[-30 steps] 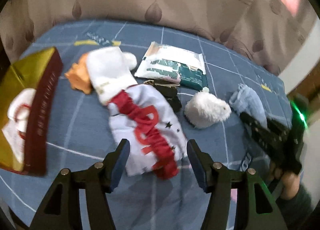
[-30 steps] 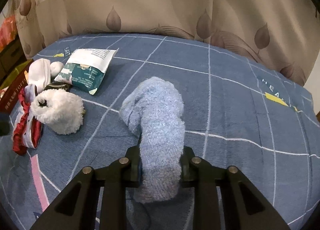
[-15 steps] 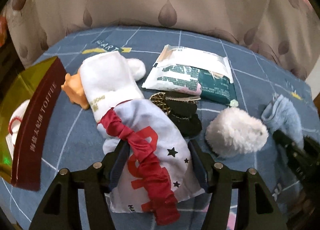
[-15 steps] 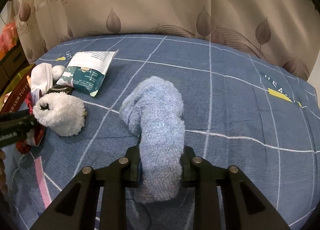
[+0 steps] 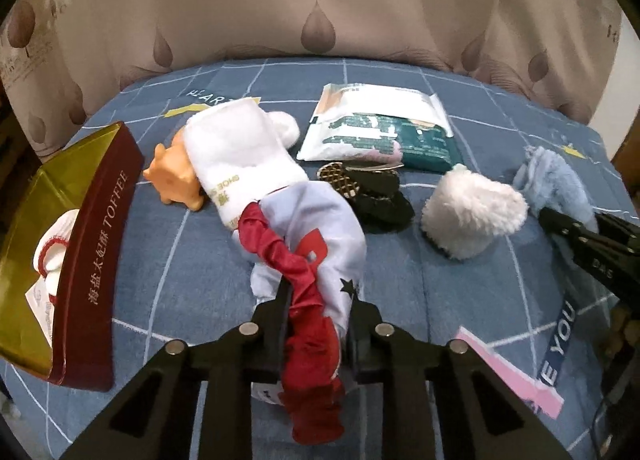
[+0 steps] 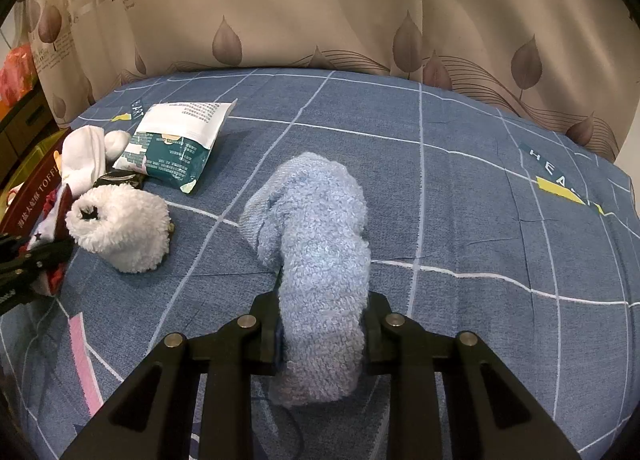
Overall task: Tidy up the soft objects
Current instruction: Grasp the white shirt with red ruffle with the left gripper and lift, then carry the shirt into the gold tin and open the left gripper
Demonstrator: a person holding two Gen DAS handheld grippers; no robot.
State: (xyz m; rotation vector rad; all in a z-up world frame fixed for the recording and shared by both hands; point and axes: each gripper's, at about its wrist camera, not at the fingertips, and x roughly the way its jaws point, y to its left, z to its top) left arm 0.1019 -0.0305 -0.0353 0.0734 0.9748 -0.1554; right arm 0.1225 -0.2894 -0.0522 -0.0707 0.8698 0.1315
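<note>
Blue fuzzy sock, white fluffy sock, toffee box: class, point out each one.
blue fuzzy sock (image 6: 320, 244), right wrist view, its middle bend.
white fluffy sock (image 5: 474, 215), left wrist view, its fleecy side.
toffee box (image 5: 100, 256), left wrist view, its maroon lettered wall.

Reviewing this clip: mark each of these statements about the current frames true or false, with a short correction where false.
1. The left gripper is shut on the white cloth bag with the red ruffled drawstring. True.
2. The right gripper is open and holds nothing. False: its jaws are closed on the fluffy light-blue sock.
3. The fluffy white fleece sock lies inside the gold-and-maroon toffee box. False: it lies on the blue checked bedspread, to the right of the bag.
4. The white-and-green plastic packet lies flat on the bedspread, beyond the socks. True.
5. The small orange toy pig sits beside the folded white sock. True.
</note>
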